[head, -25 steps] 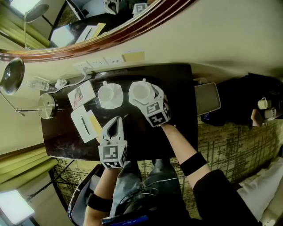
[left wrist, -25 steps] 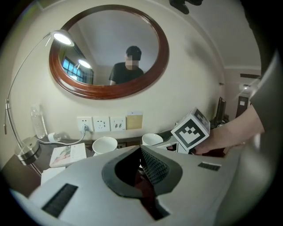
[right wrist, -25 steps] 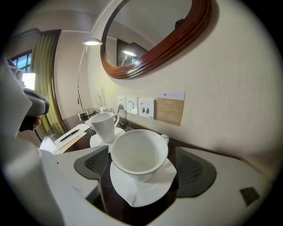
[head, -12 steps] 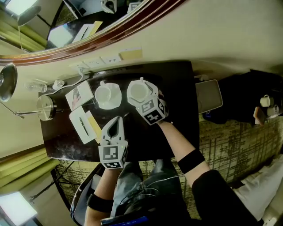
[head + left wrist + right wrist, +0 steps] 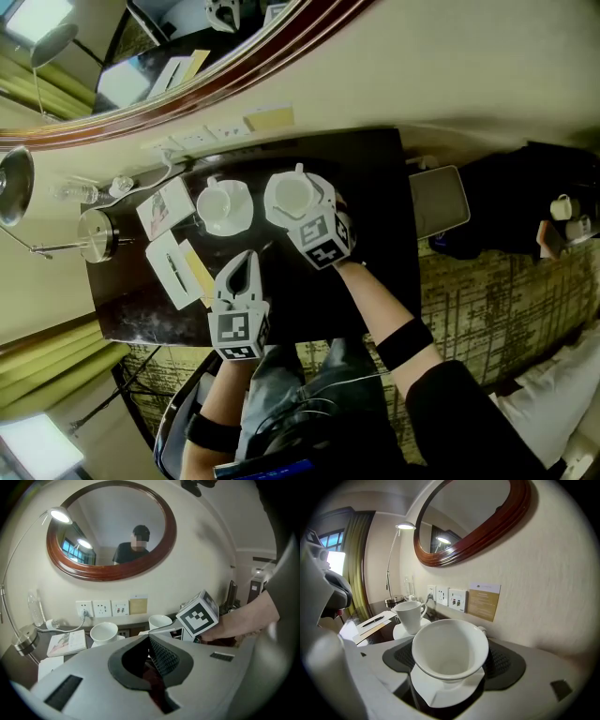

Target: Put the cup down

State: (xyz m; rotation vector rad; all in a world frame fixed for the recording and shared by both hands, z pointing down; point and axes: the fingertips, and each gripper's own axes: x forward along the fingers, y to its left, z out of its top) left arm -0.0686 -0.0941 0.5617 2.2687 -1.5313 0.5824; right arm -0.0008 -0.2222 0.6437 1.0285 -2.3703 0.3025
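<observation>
A white cup (image 5: 449, 651) stands on its white saucer (image 5: 440, 691) on the dark desk (image 5: 375, 234), near the wall. My right gripper (image 5: 450, 660) has just been closing on it, and its pads (image 5: 508, 663) now lie against the cup's two sides. In the head view the right gripper (image 5: 298, 194) reaches over this cup (image 5: 293, 195). A second white cup (image 5: 218, 203) on a saucer stands just left of it. My left gripper (image 5: 246, 259) rests shut and empty in front of both cups, nearer the desk's front edge.
Notepads with a pen (image 5: 175, 270) and a brochure (image 5: 165, 206) lie at the left. A lamp base (image 5: 97, 232) stands further left. Wall sockets (image 5: 202, 138) and a round mirror (image 5: 187, 56) are behind the desk. A grey tray (image 5: 439, 203) sits off the desk's right end.
The whole head view has slid slightly to the left. Both grippers and both cups keep their places on the desk.
</observation>
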